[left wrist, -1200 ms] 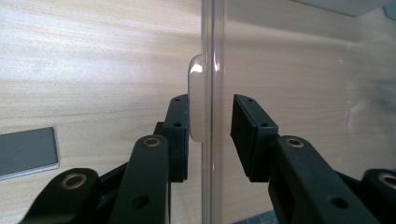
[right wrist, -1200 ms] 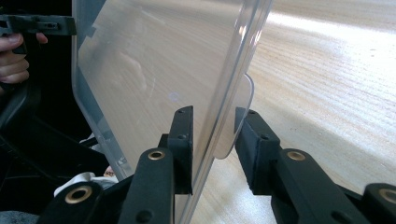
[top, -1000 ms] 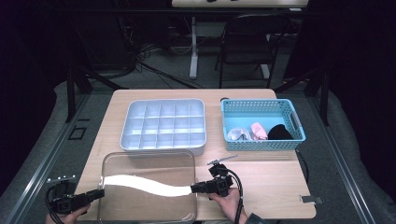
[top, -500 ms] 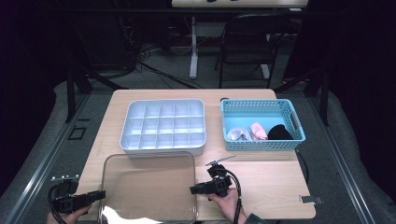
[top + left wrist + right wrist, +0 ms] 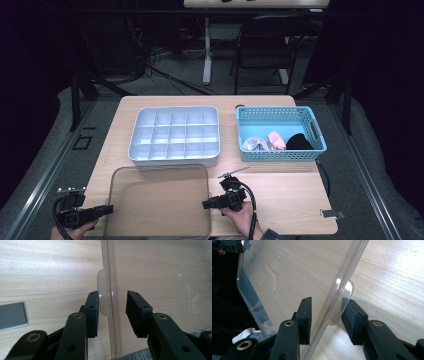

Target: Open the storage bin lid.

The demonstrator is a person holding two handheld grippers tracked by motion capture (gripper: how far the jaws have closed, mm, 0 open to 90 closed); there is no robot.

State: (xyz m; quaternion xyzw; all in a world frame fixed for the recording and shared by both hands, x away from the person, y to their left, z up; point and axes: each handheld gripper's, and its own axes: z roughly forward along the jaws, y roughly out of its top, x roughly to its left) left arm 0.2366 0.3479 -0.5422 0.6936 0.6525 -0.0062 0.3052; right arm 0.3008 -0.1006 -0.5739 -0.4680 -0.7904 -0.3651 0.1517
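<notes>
- Lid [image 5: 159, 200] lies flat on the desk [image 5: 280, 200] between your two grippers, long side running across.
- Left fingers [image 5: 93, 312] and right fingers [image 5: 305, 317] have just been opening; each pair straddles a side tab loosely.

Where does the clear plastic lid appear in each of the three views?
High view: clear lid lies flat at the near table edge, before the white divided tray.
Left gripper view: its edge tab between open jaws.
Right gripper view: likewise.
Shared landmark: wooden tabletop.

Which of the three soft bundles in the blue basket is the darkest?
The black bundle, at the right end of the row in the blue basket. The pink one lies in the middle and the pale grey one at the left.
</notes>
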